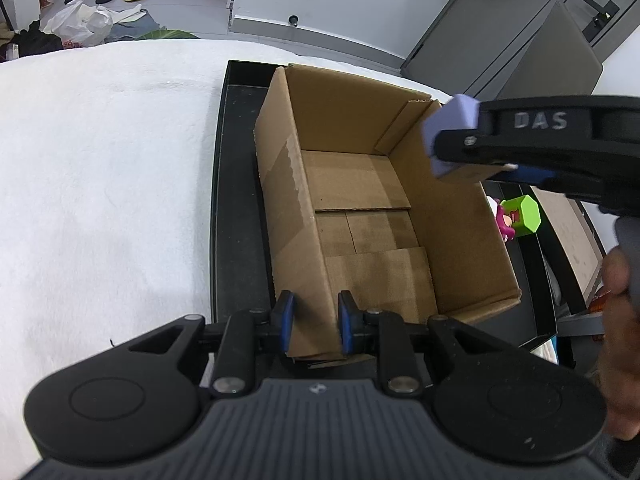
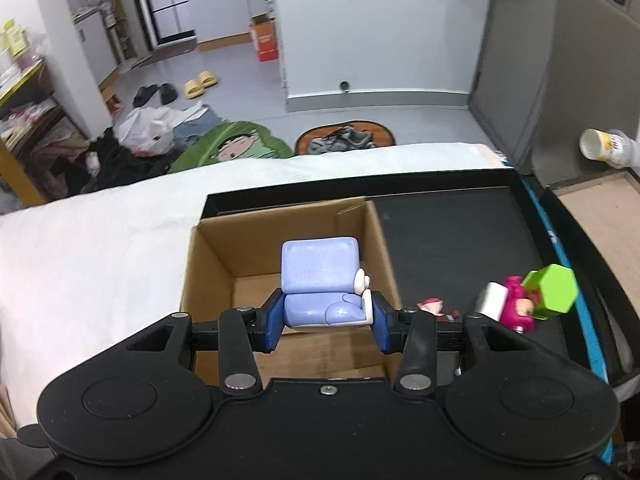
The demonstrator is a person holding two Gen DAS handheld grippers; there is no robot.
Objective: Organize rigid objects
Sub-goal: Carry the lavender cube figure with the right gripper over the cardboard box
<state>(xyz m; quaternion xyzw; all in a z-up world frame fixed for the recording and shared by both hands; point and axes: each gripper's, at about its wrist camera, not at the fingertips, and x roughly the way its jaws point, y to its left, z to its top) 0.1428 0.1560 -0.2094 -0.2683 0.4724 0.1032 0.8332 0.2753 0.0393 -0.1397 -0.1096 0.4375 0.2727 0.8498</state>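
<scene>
An open cardboard box stands in a black tray on a white cloth; its inside is bare. My left gripper is shut on the box's near wall. My right gripper is shut on a pale blue blocky toy figure and holds it above the box. In the left wrist view the right gripper reaches in from the right over the box's far right corner with the blue toy.
A green hexagonal block and a pink toy figure lie on the tray right of the box, with a small red-capped figure beside them. White cloth covers the table to the left.
</scene>
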